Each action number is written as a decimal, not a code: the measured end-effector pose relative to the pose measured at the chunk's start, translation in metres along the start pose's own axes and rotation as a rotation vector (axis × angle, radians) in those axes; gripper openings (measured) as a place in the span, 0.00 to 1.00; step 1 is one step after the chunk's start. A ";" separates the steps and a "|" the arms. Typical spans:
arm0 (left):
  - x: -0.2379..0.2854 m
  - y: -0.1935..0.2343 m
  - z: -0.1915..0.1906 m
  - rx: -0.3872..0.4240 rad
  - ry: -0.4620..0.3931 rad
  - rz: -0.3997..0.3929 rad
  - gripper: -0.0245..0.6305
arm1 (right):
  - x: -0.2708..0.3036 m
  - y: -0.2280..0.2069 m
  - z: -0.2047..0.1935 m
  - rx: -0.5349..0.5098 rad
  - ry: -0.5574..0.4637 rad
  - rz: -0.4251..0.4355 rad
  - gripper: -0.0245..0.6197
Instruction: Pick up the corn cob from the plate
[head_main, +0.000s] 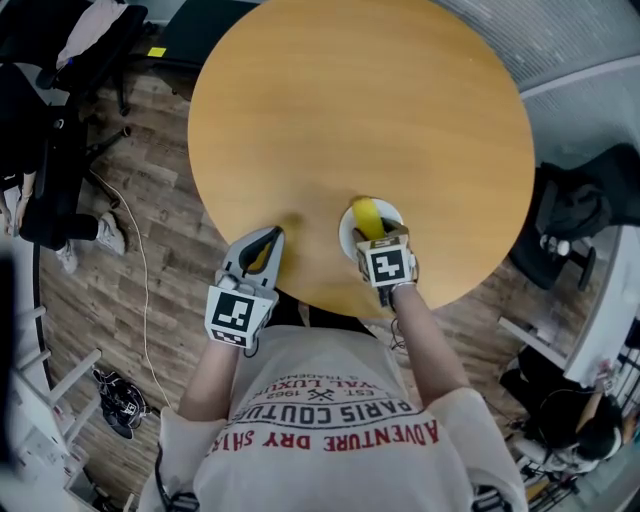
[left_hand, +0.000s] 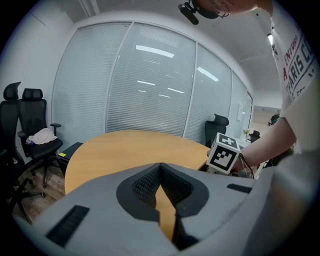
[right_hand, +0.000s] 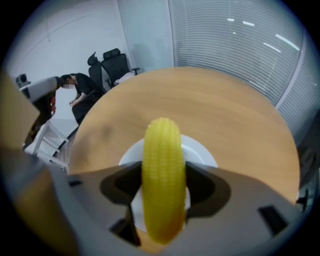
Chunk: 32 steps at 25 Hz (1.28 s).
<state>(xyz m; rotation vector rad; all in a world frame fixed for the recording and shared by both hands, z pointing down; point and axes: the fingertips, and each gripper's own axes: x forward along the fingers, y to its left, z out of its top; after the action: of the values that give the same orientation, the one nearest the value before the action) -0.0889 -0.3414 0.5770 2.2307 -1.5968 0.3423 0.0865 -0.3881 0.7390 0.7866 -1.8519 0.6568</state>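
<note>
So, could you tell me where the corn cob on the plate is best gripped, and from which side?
Grip the corn cob across its middle, coming down from above. It lies flat on the plate, long and rounded, so jaws closing on its two long sides span its narrow width. The right gripper is lined up that way, jaws open either side.

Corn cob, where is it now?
In the head view, the corn cob lies on the white plate at the table's near edge, between the right gripper's open jaws.

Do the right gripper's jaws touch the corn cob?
Cannot tell. The right gripper's own view shows the corn cob between its jaws, hiding their inner edges.
</note>
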 end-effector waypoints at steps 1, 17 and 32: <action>0.001 0.002 0.000 -0.005 -0.001 0.005 0.09 | 0.000 0.000 0.000 -0.001 0.002 -0.006 0.45; 0.017 -0.009 0.034 0.030 -0.038 -0.021 0.09 | -0.018 0.001 -0.002 0.010 -0.087 0.049 0.45; 0.017 -0.030 0.106 0.146 -0.141 -0.102 0.09 | -0.184 -0.014 0.098 0.139 -0.660 -0.018 0.45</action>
<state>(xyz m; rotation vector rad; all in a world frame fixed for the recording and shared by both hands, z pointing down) -0.0575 -0.3935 0.4833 2.4863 -1.5644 0.2867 0.0979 -0.4263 0.5346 1.2137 -2.4007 0.5555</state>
